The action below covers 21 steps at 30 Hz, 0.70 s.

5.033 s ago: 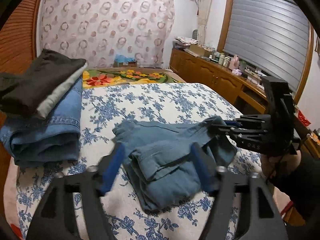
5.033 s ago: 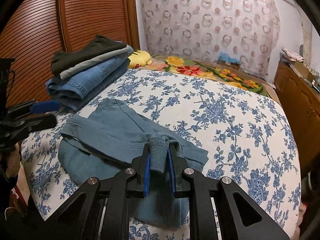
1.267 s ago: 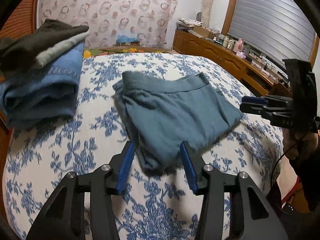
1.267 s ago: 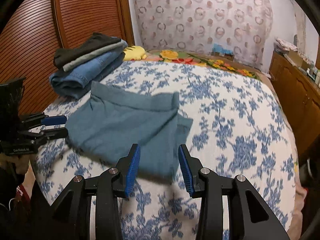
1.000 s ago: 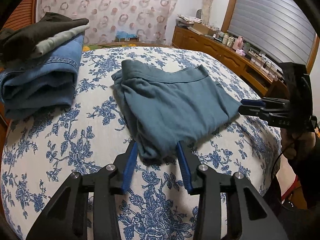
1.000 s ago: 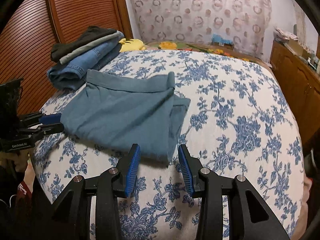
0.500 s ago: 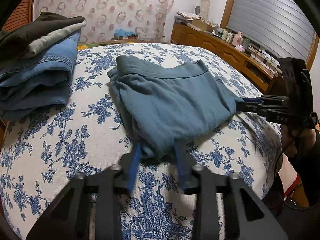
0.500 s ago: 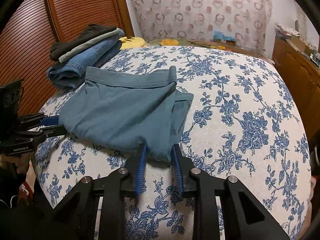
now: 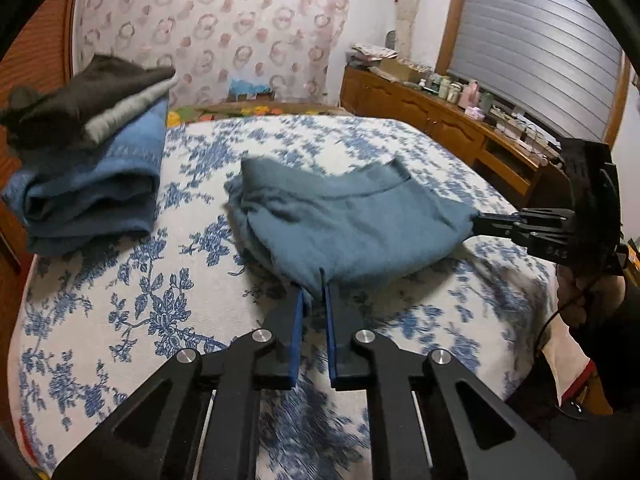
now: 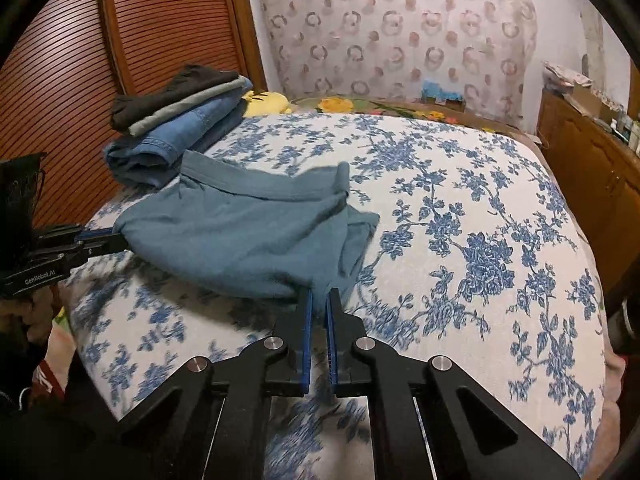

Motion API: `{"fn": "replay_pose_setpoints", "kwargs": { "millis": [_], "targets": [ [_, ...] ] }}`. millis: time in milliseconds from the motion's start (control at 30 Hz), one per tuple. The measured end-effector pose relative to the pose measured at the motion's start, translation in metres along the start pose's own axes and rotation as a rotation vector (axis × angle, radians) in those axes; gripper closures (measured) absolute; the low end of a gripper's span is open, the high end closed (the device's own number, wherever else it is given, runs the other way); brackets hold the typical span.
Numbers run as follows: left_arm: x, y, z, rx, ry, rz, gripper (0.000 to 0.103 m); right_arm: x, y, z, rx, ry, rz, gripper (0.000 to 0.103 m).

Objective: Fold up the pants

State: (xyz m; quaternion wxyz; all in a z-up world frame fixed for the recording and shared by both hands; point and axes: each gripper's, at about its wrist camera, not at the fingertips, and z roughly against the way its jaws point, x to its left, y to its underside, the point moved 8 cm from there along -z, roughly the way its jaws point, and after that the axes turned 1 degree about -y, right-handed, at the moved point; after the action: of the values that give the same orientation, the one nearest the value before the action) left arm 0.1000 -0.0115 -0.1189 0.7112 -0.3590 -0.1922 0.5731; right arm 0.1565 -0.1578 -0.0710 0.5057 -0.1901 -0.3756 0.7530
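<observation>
The teal pants (image 9: 344, 220) lie folded into a rough rectangle on the blue-flowered bed (image 9: 120, 312), waistband at the far side. My left gripper (image 9: 314, 292) is shut on the near left corner of the pants. My right gripper (image 10: 318, 300) is shut on the near right corner (image 10: 312, 280), and it also shows at the right of the left wrist view (image 9: 480, 222). The near edge is lifted slightly off the bed between the two grippers. The left gripper shows at the left of the right wrist view (image 10: 116, 238).
A stack of folded clothes (image 9: 88, 172), jeans under grey and dark items, sits at the bed's far left (image 10: 176, 128). A yellow plush (image 10: 266, 102) lies behind it. A wooden wardrobe (image 10: 80, 60) stands left; a wooden cabinet (image 9: 440, 120) with small items runs along the right.
Both grippers have closed from open onto the near corners of the pants. The near edge of the pants has risen a little.
</observation>
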Motion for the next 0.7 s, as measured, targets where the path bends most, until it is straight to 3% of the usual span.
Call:
{"fn": "replay_pose_setpoints", "kwargs": {
  "millis": [433,700],
  "targets": [
    [-0.010,0.023,0.023,0.034,0.023,-0.014,0.092,0.022,0.021,0.046,-0.012,-0.002,0.007,0.097],
    [-0.013,0.029,0.017,0.060,0.007,-0.019,0.092,0.020,0.028,0.041,0.011,-0.008,-0.007,0.097]
  ]
}}
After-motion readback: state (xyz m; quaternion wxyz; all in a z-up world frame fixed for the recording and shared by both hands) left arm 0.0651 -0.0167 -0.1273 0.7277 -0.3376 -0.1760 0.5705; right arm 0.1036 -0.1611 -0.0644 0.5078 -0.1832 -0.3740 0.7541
